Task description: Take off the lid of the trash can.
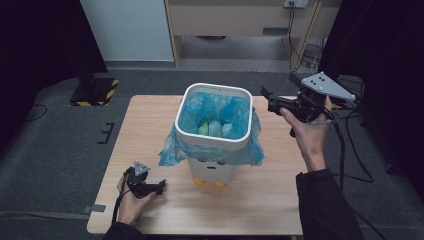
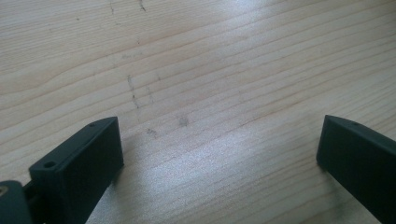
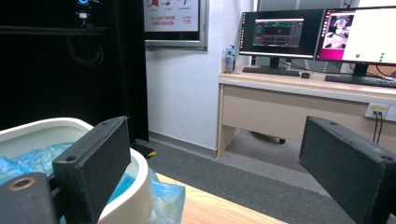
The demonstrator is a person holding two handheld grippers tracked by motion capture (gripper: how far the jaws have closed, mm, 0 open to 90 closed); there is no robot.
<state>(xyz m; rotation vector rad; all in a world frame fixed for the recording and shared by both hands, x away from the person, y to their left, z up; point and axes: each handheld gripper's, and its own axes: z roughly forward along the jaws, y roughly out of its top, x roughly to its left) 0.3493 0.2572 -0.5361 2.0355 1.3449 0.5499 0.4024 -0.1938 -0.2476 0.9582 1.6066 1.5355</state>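
Note:
A white bin [image 1: 214, 131] lined with a blue plastic bag [image 1: 172, 147] stands in the middle of the wooden table [image 1: 145, 130]. Crumpled pale wrappers [image 1: 215, 128] lie inside it. My left gripper [image 1: 161, 187] rests low on the table near the front left, jaws wide apart over bare wood [image 2: 219, 140]. My right gripper [image 1: 265, 99] hovers in the air to the right of the bin's rim [image 3: 135, 186], also open and holding nothing [image 3: 215, 163].
Two orange feet [image 1: 207, 183] show under the bin's front. Beyond the table stand a desk [image 3: 303, 93] with monitors [image 3: 280, 32], a white panel [image 1: 127, 30] and black curtains. A yellow-black striped base [image 1: 95, 92] sits on the floor at far left.

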